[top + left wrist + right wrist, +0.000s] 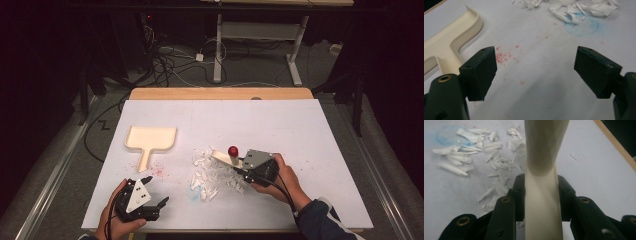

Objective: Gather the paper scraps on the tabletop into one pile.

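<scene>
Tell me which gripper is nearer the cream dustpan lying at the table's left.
Left. The left gripper, jaws open, sits just below the dustpan, its handle pointing toward it. The right gripper, clamped on a cream brush, is beyond the paper scraps.

- My table (320, 130) wears a white sheet; a bare wooden edge (220, 93) shows at its far side.
- Beyond it I see a grey floor (260, 70) with tangled cables (170, 60) and a white plug (199, 57).
- A second desk (260, 30) stands behind on white legs.
- The room around me is dark; light falls on the tabletop.
- A metal rail (55, 175) runs along the left.
</scene>
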`<state>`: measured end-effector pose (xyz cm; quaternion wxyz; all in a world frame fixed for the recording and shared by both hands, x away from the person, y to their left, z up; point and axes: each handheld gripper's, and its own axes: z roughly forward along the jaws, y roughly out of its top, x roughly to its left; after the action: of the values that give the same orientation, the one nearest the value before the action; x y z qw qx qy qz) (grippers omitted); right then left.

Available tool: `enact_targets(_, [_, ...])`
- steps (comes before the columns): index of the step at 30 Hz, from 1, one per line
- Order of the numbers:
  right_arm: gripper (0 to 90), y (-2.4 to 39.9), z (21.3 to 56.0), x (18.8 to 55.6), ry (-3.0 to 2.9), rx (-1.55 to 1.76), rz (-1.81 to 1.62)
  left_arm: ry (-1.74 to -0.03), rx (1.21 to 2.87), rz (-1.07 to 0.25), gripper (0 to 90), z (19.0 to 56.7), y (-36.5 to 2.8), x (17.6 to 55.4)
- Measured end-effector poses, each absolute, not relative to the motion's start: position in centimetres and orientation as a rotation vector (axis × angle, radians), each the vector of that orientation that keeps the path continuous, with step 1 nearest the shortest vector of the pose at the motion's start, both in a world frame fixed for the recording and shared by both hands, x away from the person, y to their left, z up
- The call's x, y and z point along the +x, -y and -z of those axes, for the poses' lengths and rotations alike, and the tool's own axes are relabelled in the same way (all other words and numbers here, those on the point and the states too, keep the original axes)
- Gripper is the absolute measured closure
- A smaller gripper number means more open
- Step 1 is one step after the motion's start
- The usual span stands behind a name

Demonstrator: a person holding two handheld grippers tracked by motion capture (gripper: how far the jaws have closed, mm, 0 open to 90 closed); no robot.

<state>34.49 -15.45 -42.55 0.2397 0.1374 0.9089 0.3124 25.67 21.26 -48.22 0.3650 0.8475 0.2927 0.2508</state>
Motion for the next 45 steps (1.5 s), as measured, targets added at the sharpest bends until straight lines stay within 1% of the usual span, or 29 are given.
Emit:
enact_targets(3, [68.2, 15.9, 41.8, 34.2, -2.481, 0.380, -0.866, -0.768, 2.160, -0.631, 17.5, 48.1, -21.4, 25.7])
enact_targets(5, [68.2, 16.8, 40.3, 34.3, -2.442, 0.432, -0.915, -0.788, 2.142, -0.619, 17.6, 48.1, -21.7, 25.8])
enact_targets(9, [68.2, 17.7, 39.3, 34.7, -2.407, 0.460, -0.938, -0.799, 2.142, -0.619, 17.5, 48.1, -21.8, 25.8])
enact_targets(14, [68.2, 17.9, 38.3, 37.6, -2.336, 0.551, -0.957, -0.798, 2.147, -0.623, 17.5, 48.1, -21.7, 25.8])
enact_targets(15, [68.2, 17.9, 38.3, 37.6, -2.336, 0.551, -0.957, -0.796, 2.148, -0.624, 17.5, 48.1, -21.8, 25.8])
enact_targets(17, [68.2, 17.0, 38.8, 40.1, -2.319, 0.584, -0.919, -0.793, 2.150, -0.624, 17.5, 48.1, -21.7, 25.8])
enact_targets(18, [68.2, 17.0, 38.8, 40.1, -2.319, 0.584, -0.919, -0.783, 2.152, -0.632, 17.5, 48.1, -21.7, 25.9])
enact_targets(23, [68.2, 14.8, 40.6, 43.2, -2.291, 0.544, -0.791, -0.796, 2.148, -0.601, 17.5, 48.3, -21.7, 26.1])
enact_targets(27, [68.2, 12.5, 43.1, 44.8, -2.296, 0.538, -0.773, -0.799, 2.146, -0.596, 17.5, 48.3, -21.8, 26.1])
enact_targets(31, [68.2, 11.1, 43.9, 44.8, -2.340, 0.517, -0.832, -0.801, 2.143, -0.586, 17.5, 48.3, -21.8, 26.1])
enact_targets(32, [68.1, 10.1, 44.2, 44.5, -2.358, 0.471, -0.839, -0.800, 2.142, -0.585, 17.5, 48.3, -21.8, 26.1])
enact_targets(36, [68.0, 8.5, 44.3, 43.1, -2.418, 0.341, -0.915, -0.792, 2.147, -0.581, 17.5, 48.3, -21.7, 26.2])
enact_targets(39, [68.0, 8.2, 44.3, 42.5, -2.437, 0.290, -0.952, -0.778, 2.158, -0.577, 17.5, 48.3, -21.5, 26.1])
enact_targets(41, [67.9, 8.1, 44.3, 41.1, -2.488, 0.167, -0.991, -0.774, 2.160, -0.577, 17.5, 48.3, -21.4, 26.0])
enact_targets(45, [67.7, 8.6, 44.5, 39.8, -2.528, 0.074, -1.012, -0.788, 2.147, -0.581, 17.4, 48.2, -21.5, 26.1])
